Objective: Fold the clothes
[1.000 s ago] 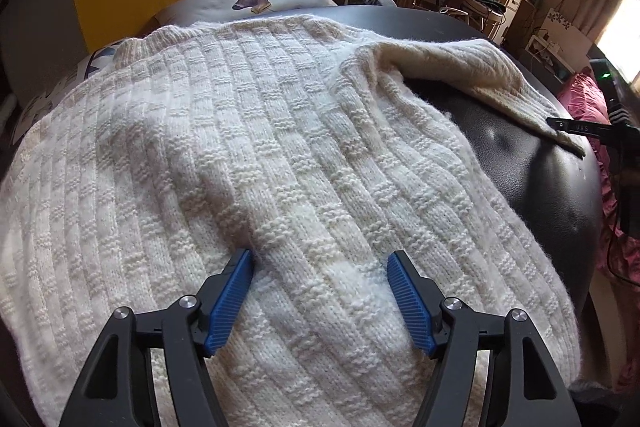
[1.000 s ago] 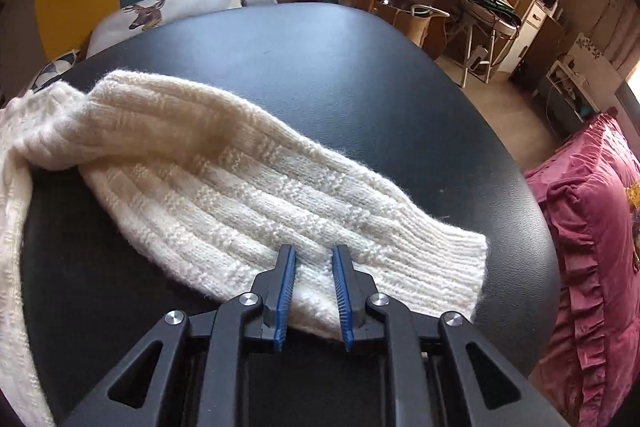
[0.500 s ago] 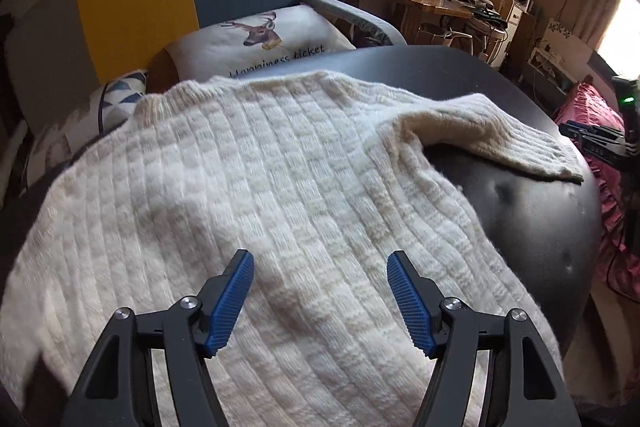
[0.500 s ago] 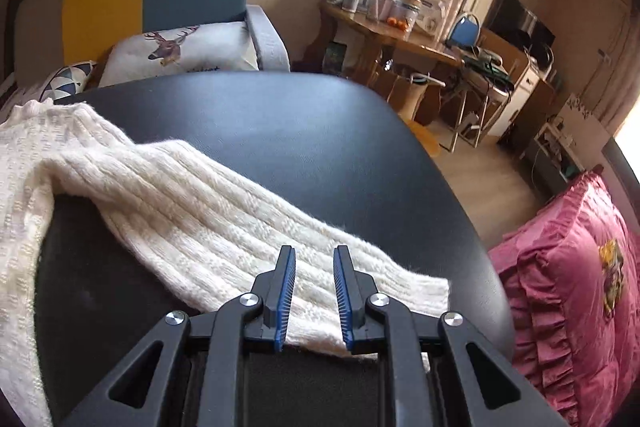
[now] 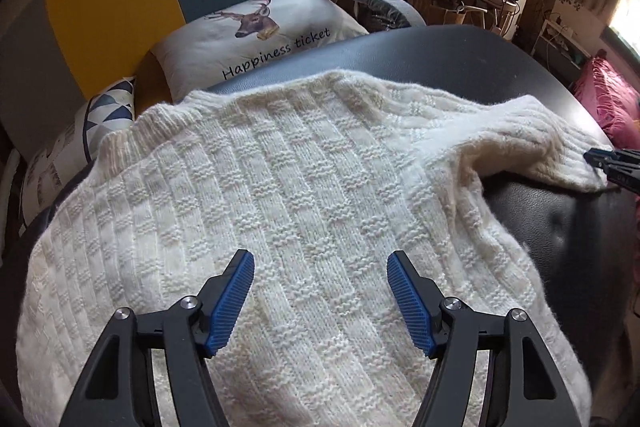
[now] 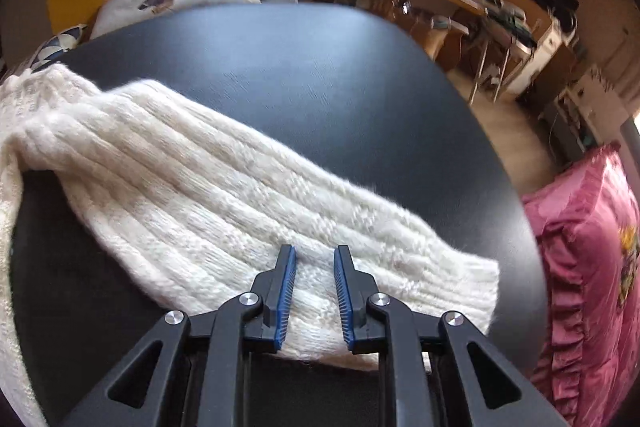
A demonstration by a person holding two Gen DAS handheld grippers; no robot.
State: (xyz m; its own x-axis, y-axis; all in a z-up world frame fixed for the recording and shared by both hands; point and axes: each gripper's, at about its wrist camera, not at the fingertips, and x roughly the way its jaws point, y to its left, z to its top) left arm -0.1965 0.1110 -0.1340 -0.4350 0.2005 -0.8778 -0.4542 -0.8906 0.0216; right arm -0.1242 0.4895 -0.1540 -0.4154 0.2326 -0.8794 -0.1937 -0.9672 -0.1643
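Cream knit sweater — spread flat on black table; left gripper wide, empty, above body panel; right gripper narrowed on sleeve near cuff; risk — shallow bite slips, sleeve drops mid-fold.

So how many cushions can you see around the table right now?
3. A deer cushion sits on the armchair seat, a triangle-patterned cushion lies to its left at the sweater's collar, and a pink frilled cushion is off the table's right side. Others may be hidden.
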